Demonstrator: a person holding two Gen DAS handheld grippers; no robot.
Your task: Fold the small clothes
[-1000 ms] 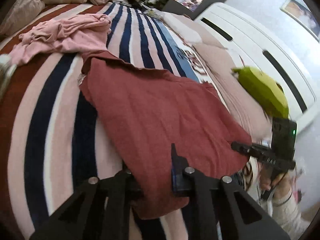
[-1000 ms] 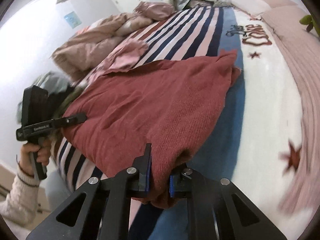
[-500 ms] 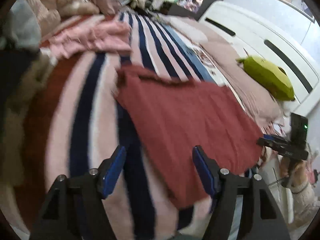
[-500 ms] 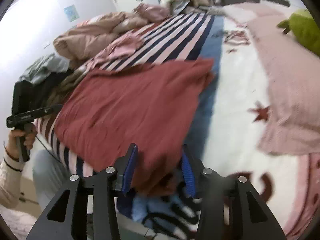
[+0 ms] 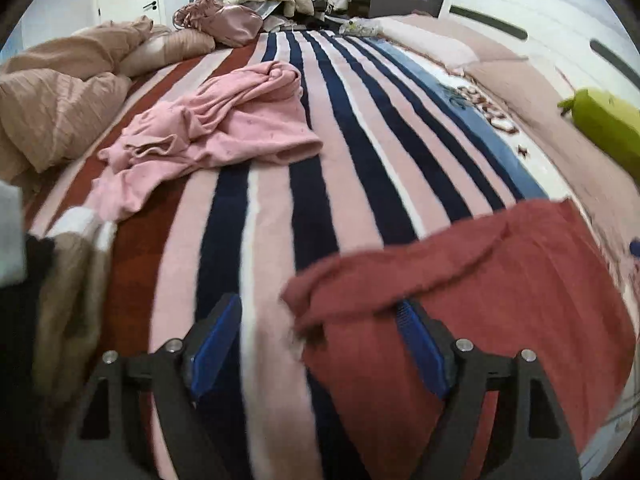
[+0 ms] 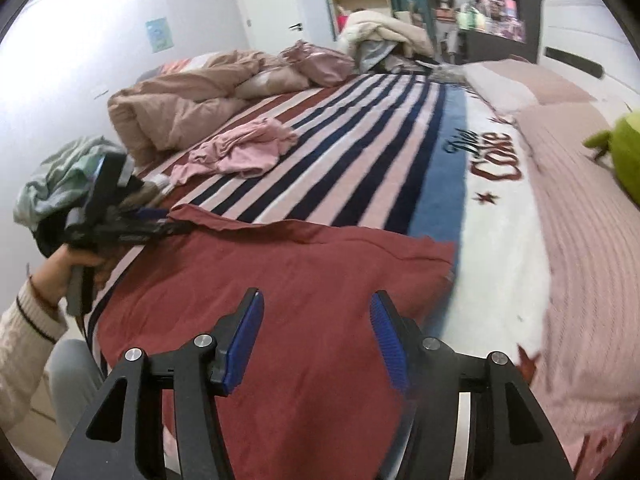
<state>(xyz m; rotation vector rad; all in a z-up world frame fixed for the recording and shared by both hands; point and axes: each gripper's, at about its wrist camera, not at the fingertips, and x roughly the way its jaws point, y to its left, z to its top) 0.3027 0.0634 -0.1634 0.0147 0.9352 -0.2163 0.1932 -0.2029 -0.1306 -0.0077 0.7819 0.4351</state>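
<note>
A dark red knit garment [image 5: 500,304] lies spread flat at the near edge of the striped bed; it also shows in the right wrist view [image 6: 288,300]. My left gripper [image 5: 320,344] is open and empty, over the garment's far left corner, its right finger above the cloth. My right gripper [image 6: 316,340] is open and empty, above the garment's right part. The left gripper also shows in the right wrist view [image 6: 120,228] at the garment's left corner. A crumpled pink garment [image 5: 216,132] lies farther back, apart from both grippers.
The striped blanket [image 5: 360,152] covers the bed. A rumpled tan duvet [image 5: 60,92] lies at the far left, pillows [image 6: 520,88] and a green plush toy [image 5: 608,128] at the right. A pile of clothes [image 6: 60,184] sits at the left edge. Cluttered shelves stand behind.
Both grippers have opened and let go of the red garment, which now lies flat. Both have lifted and swung to look up the bed.
</note>
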